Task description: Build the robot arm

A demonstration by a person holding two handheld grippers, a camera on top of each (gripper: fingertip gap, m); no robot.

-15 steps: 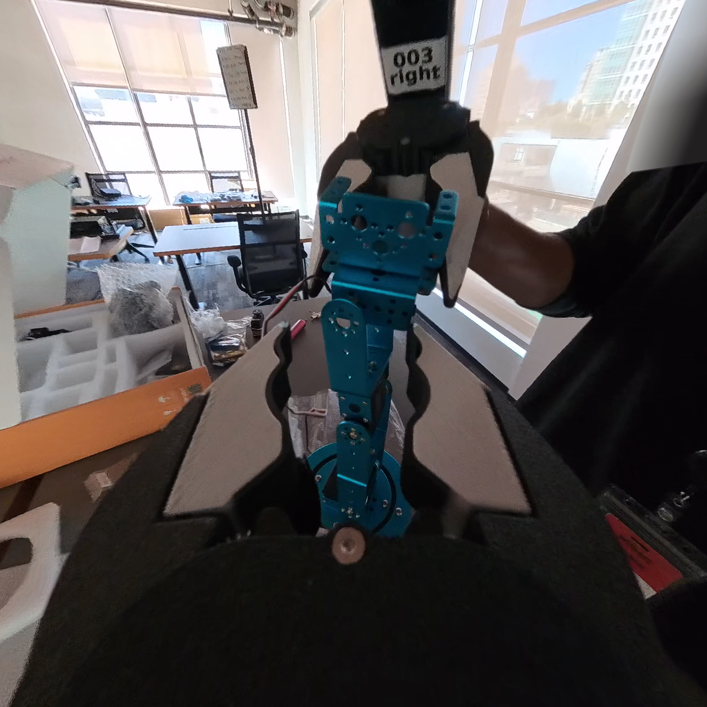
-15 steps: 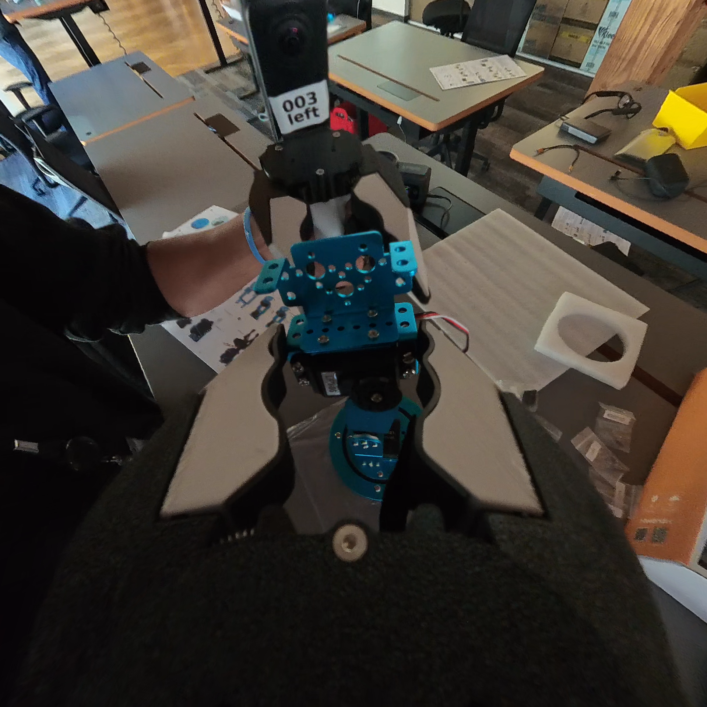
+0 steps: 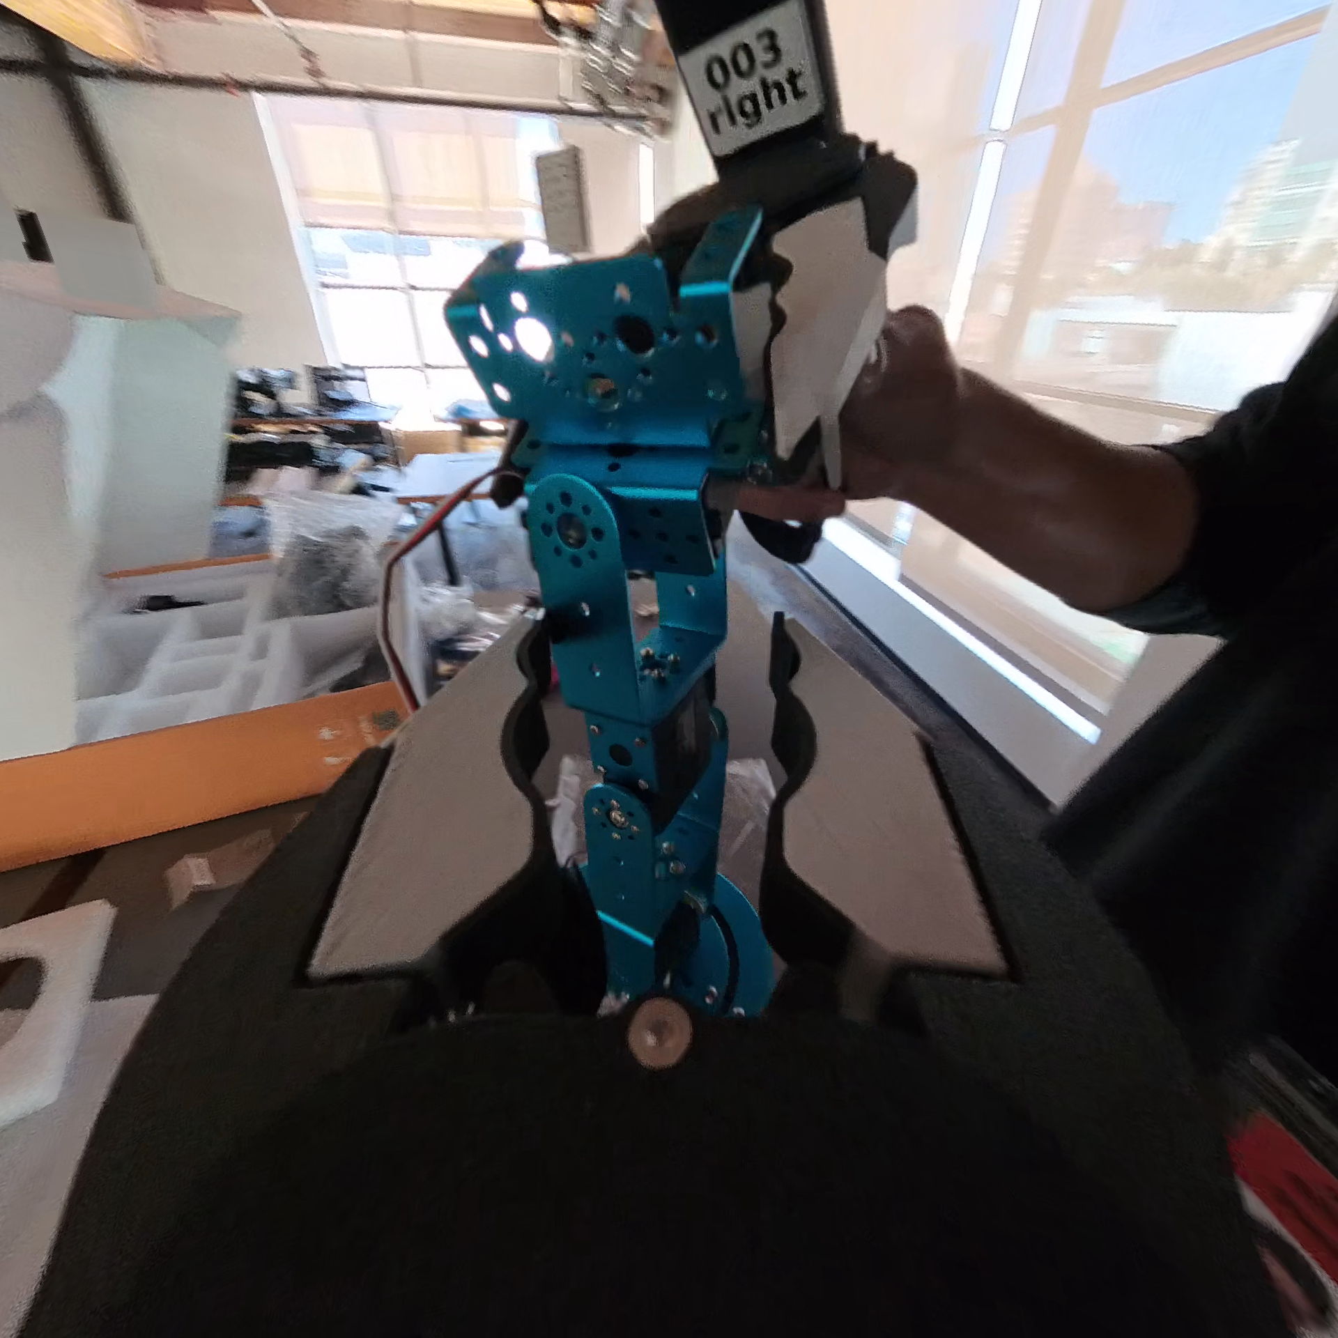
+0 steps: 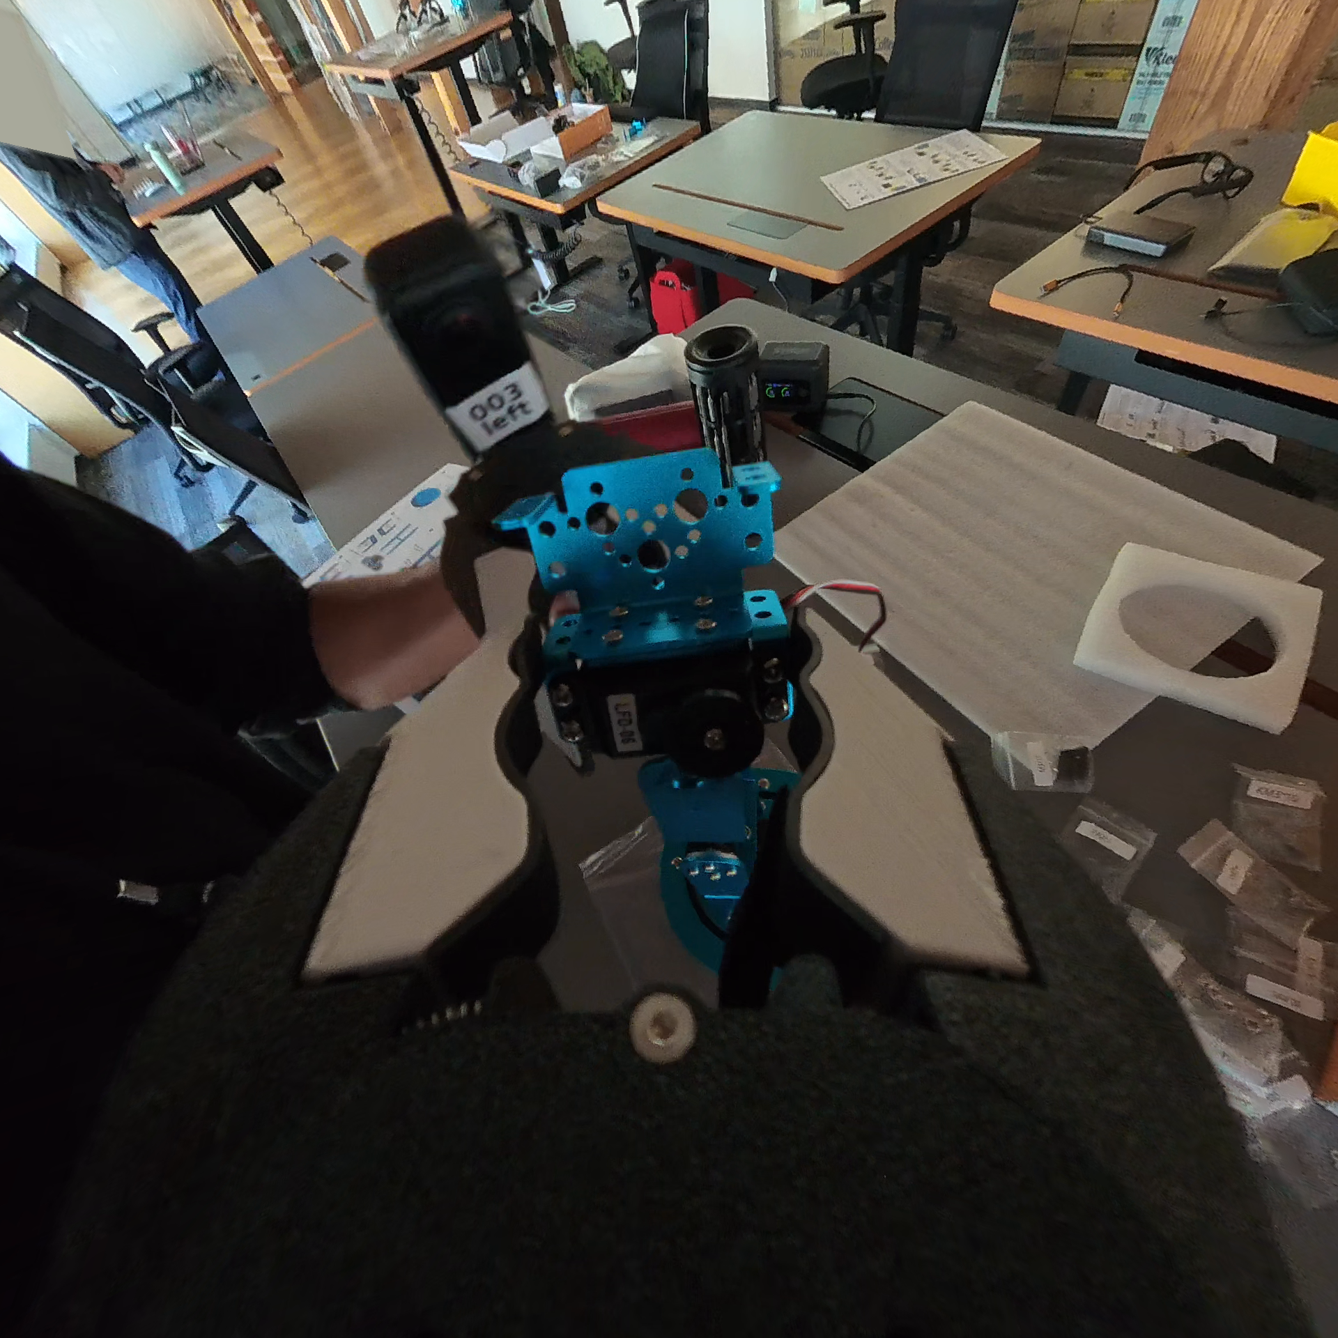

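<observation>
Between the fingers of the left gripper (image 3: 651, 637), in its own view, stands the blue servo-bracket arm (image 3: 637, 688), slightly tilted. The jaws are spread: table shows through a gap on the arm's right side, so this tool flanks the lower links without clamping them. The round base disc (image 3: 731, 941) sits close in near the finger roots and looks edge-on, so I cannot tell whether it rests flat. A red, white and black lead (image 3: 391, 579) loops out just left of the left fingertip. Off to the tool's left lies an orange-edged box (image 3: 181, 760) with a white foam tray. As I judge it, closing here could pinch that lead or catch a joint.

Between the fingers of the right gripper (image 4: 662, 651), in its view, the black servo (image 4: 651, 713) near the arm's top looks clenched at both ends, with the perforated top bracket (image 4: 651, 536) just beyond the tips. A clear plastic bag (image 4: 615, 861) lies under the base. A foam sheet (image 4: 1013, 543) and small parts bags (image 4: 1267, 869) lie to the tool's right. With one high grip alone, the jointed links below could swing or fold, the base could skid on the bag, and a twist could make the servo slip
</observation>
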